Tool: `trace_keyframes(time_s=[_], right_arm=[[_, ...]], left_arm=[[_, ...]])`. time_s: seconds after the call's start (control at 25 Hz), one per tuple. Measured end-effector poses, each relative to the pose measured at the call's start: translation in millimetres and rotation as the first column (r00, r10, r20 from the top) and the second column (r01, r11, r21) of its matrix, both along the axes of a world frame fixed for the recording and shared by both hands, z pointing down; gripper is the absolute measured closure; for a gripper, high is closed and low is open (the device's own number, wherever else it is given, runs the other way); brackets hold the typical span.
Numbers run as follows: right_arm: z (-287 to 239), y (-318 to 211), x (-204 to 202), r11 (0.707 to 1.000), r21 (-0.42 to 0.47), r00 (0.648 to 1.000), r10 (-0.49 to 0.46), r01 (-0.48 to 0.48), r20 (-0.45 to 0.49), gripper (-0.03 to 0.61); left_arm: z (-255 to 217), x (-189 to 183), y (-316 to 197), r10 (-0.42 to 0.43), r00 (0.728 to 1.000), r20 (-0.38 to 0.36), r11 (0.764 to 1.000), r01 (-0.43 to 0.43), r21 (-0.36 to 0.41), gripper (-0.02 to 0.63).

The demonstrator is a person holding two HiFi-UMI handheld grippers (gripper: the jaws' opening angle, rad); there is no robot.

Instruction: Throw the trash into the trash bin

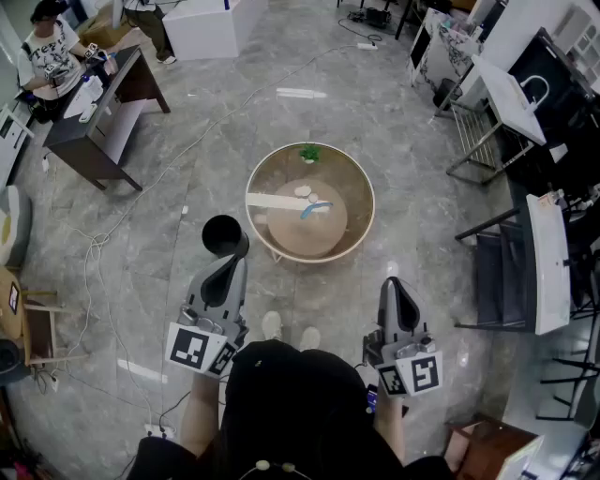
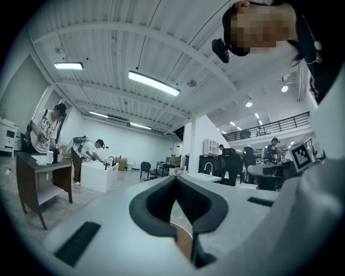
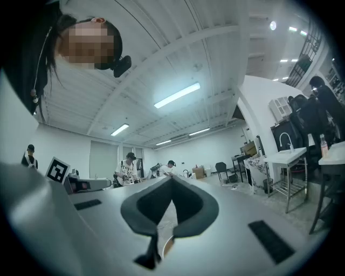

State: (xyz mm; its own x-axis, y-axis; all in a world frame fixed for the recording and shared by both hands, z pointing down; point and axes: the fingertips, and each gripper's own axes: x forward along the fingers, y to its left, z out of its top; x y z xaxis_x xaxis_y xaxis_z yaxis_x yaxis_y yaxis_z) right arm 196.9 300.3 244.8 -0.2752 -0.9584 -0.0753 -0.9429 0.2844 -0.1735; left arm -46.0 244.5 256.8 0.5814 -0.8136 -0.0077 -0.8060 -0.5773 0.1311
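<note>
In the head view a round wooden table with a raised rim stands ahead of me. On it lie a white paper strip, small white scraps, a blue piece and a green bit. A black trash bin stands on the floor at the table's left edge. My left gripper is held just short of the bin, shut and empty; its own view shows the tips meeting. My right gripper hangs right of the table's near edge, shut on nothing.
A dark desk with a seated person is at the far left, and cables trail over the floor. White-topped tables and black chairs line the right side. A white counter stands at the back.
</note>
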Motion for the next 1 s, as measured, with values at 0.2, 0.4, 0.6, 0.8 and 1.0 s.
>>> trace_keyframes(time_s=[0.2, 0.4, 0.6, 0.8, 1.0], right_arm=[[0, -3, 0, 1.0, 0.001, 1.0, 0.003, -0.003, -0.002, 0.577], [0, -4, -5, 1.0, 0.001, 1.0, 0.006, -0.006, -0.004, 0.577], [4, -9, -11, 1.0, -0.015, 1.0, -0.021, 0.021, 0.019, 0.577], [37, -24, -36, 0.99, -0.116, 0.995, -0.083, 0.075, -0.064, 0.569], [90, -36, -63, 0.96, -0.269, 0.953, -0.153, 0.081, -0.26, 0.453]], left_arm=[[0, -1, -4, 0.0, 1.0, -0.001, 1.0, 0.0, -0.002, 0.612], [0, -4, -7, 0.005, 1.0, 0.0, 1.0, -0.005, -0.001, 0.612], [1, -10, -12, 0.011, 1.0, 0.002, 1.0, -0.011, -0.009, 0.612], [11, -28, -11, 0.046, 0.999, -0.02, 0.998, -0.047, -0.031, 0.612], [49, -50, -14, 0.088, 0.996, -0.008, 0.989, -0.089, -0.117, 0.612]])
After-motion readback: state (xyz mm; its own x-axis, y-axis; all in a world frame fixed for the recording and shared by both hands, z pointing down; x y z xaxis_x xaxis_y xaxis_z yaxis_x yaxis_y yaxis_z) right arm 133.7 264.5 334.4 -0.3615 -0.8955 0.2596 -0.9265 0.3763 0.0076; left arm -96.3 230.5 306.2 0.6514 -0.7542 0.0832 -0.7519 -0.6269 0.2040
